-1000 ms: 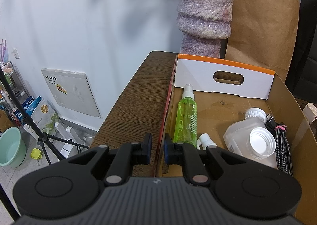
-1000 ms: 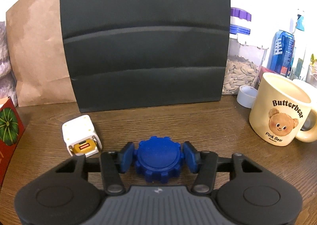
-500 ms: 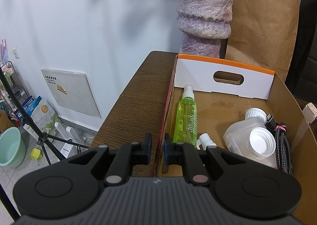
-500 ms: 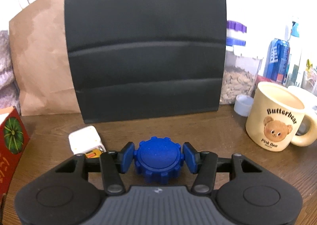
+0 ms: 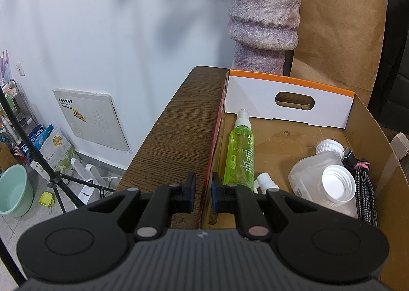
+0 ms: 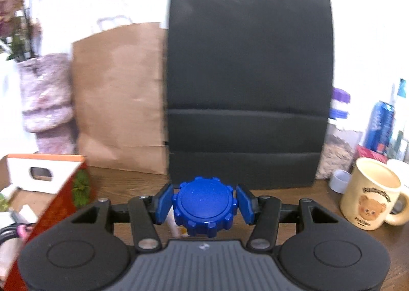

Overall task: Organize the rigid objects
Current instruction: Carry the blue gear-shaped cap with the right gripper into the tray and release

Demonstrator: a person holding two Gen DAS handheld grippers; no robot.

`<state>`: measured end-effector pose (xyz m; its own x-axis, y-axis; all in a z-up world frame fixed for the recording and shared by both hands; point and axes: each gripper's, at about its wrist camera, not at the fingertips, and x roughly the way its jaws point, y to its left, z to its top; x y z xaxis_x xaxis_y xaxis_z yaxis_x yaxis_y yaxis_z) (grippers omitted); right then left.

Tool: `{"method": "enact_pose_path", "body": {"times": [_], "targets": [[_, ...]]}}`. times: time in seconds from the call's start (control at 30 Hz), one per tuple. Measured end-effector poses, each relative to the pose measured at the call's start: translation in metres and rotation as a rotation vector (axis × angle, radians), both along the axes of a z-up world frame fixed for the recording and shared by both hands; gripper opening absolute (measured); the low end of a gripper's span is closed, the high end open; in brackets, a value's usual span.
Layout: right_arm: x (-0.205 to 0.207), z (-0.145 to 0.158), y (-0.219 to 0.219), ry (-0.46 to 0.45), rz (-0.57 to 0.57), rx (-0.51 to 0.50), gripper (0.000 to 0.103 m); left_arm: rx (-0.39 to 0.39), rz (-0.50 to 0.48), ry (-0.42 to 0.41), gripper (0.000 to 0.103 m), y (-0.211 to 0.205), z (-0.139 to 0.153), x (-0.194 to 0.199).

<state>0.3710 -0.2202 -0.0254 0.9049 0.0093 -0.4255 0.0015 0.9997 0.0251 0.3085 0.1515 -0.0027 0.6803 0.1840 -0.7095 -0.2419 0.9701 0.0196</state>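
My right gripper [image 6: 204, 204] is shut on a blue gear-shaped lid [image 6: 204, 207] and holds it above the wooden table [image 6: 294, 204], right of the cardboard box [image 6: 58, 204]. My left gripper [image 5: 204, 192] is shut on the box's left wall [image 5: 213, 152]. Inside the box lie a green spray bottle [image 5: 240, 152], a clear white-capped jug [image 5: 324, 178], a small white sprayer [image 5: 265, 181] and a braided cable [image 5: 363, 188]. A white charger cube [image 6: 176, 224] is mostly hidden behind the lid.
A black paper bag [image 6: 248, 91] and a brown paper bag [image 6: 120, 101] stand at the back, with a purple vase [image 5: 263, 17] behind the box. A bear mug [image 6: 370, 201], a jar of seeds and a blue can [image 6: 381, 127] stand at the right.
My right gripper has risen and swung left with the blue lid, so the box now shows at its left. The left gripper has not moved.
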Motion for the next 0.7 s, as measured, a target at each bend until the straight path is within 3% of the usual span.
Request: {"method": "enact_pose_path", "body": {"times": [0.4,0.7], "targets": [[-0.035,0.027,0.078,-0.066,0.272,-0.036,0.053,0.000,0.000,0.000,0.012,0.000,0.000,0.000],[-0.048,0.037,0.126,-0.087,0.406,-0.035,0.053,0.000,0.000,-0.001,0.012,0.001,0.000,0.000]]}}
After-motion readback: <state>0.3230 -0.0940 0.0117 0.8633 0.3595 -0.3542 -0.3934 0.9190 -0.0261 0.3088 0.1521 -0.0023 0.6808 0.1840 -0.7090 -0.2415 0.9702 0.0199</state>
